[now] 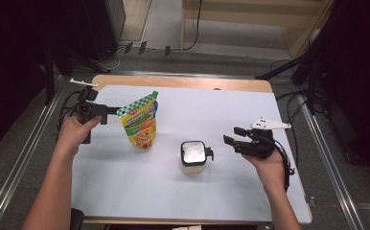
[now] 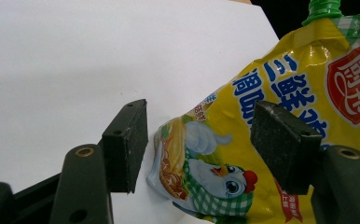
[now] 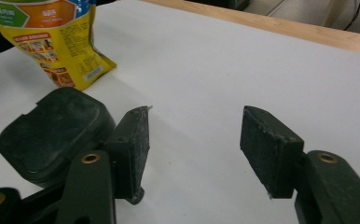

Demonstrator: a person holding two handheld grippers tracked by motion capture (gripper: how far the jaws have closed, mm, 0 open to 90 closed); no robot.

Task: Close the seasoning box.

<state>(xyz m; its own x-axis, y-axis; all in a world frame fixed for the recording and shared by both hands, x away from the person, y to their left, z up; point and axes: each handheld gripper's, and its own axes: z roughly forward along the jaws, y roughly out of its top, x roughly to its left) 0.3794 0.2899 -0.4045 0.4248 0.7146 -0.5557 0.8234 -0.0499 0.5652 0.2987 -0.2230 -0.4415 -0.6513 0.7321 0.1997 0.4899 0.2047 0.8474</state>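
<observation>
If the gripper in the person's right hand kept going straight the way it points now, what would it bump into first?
Probably the small jar: in the high view the right gripper points left toward it. The right gripper view shows its dark lid beside the left jaw, so it might slide just past.

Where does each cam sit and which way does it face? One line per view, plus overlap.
High view: above the person's side, looking forward and down on the white-covered table; both forearms, left gripper and right gripper show.
Left gripper view: rides the left gripper, looks along its black jaws at the yellow stand-up pouch with green cap, which its pads straddle.
Right gripper view: rides the right gripper, jaws open over bare cover, beside the small jar's flipped-open dark lid.
Shared: the pouch stands in all three views.
</observation>
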